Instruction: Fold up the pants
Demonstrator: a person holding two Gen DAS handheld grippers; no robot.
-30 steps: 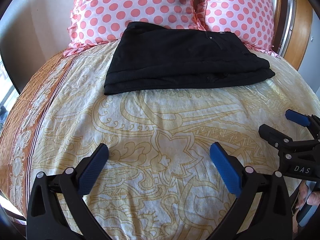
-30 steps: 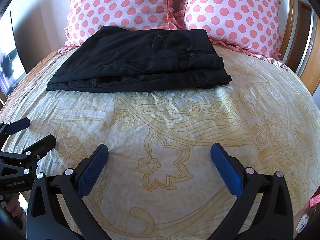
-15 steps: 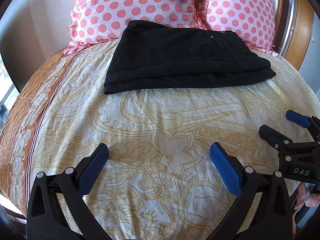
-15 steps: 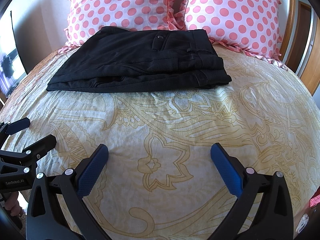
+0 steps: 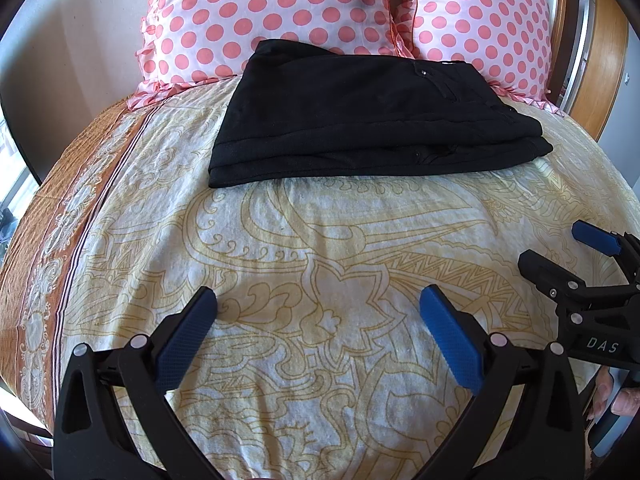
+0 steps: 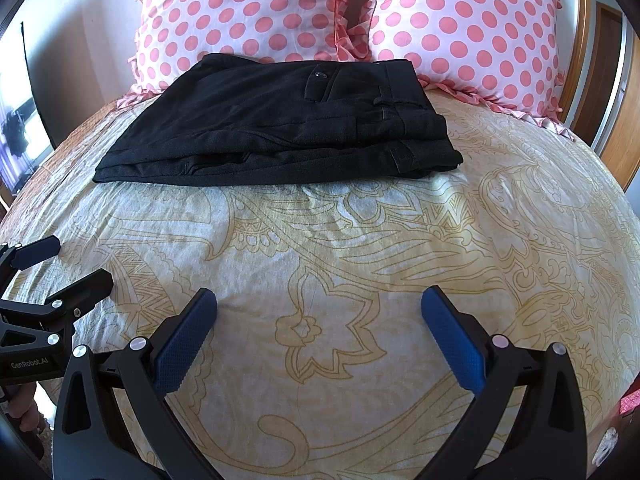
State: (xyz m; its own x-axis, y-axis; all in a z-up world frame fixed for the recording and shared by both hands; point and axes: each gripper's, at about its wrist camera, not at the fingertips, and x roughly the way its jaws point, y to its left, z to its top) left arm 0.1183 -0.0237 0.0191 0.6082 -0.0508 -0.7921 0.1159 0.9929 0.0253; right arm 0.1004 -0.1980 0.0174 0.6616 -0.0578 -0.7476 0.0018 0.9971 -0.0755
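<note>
Left wrist: pants (image 5: 372, 116) well beyond hand-held gripper (image 5: 318, 320).

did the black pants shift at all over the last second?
No. In the right wrist view the black pants lie folded with the far edge against the polka-dot pillows, just as before. Both hand-held grippers are open, well short of them.

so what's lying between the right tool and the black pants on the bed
Nothing: only bare patterned bedspread lies between the open right tool and the folded black pants, clearest in the right wrist view.
</note>
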